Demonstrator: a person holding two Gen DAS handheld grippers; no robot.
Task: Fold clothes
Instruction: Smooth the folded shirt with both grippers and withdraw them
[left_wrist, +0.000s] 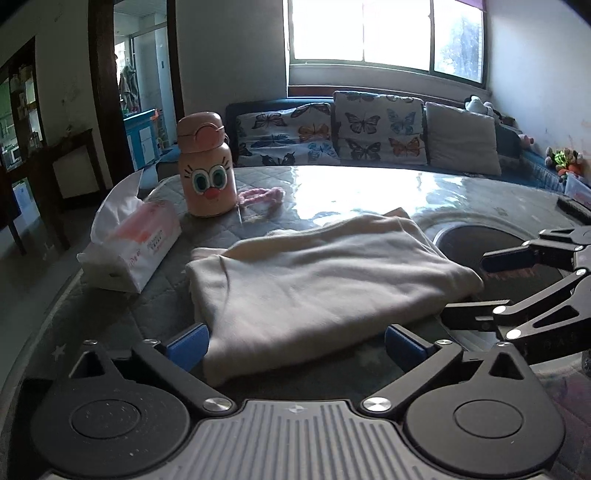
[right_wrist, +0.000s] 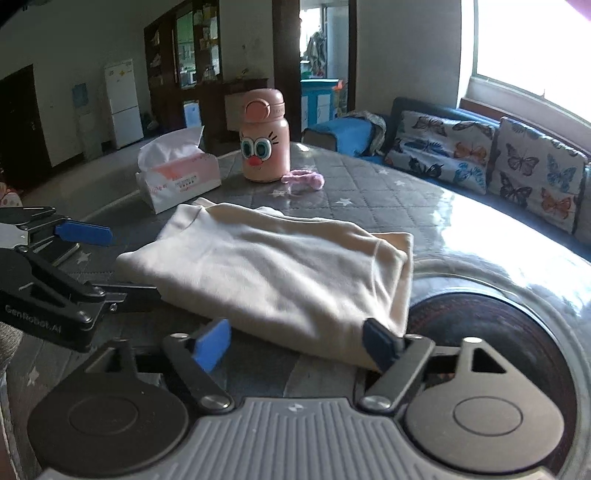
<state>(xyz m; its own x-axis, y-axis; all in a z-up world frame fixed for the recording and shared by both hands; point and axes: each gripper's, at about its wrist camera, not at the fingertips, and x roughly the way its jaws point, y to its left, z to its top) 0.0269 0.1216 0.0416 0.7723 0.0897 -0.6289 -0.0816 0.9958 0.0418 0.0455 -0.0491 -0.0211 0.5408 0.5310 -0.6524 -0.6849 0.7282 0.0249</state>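
Note:
A cream garment (left_wrist: 314, 280) lies folded into a thick rectangle on the round quilted table (left_wrist: 110, 317). It also shows in the right wrist view (right_wrist: 273, 273). My left gripper (left_wrist: 295, 347) is open, its blue-padded jaws straddling the garment's near edge without clamping it. My right gripper (right_wrist: 299, 345) is open at the garment's near right corner, its right pad touching the cloth. The right gripper also shows from the side in the left wrist view (left_wrist: 465, 288), and the left gripper in the right wrist view (right_wrist: 122, 262), both open.
A pink cartoon-face bottle (left_wrist: 207, 170) and a tissue box (left_wrist: 133, 251) stand at the table's far left. A pink cord (left_wrist: 258, 195) lies behind the bottle. A dark round hotplate (right_wrist: 491, 332) sits in the table right of the garment. A sofa with butterfly cushions (left_wrist: 369, 129) is beyond.

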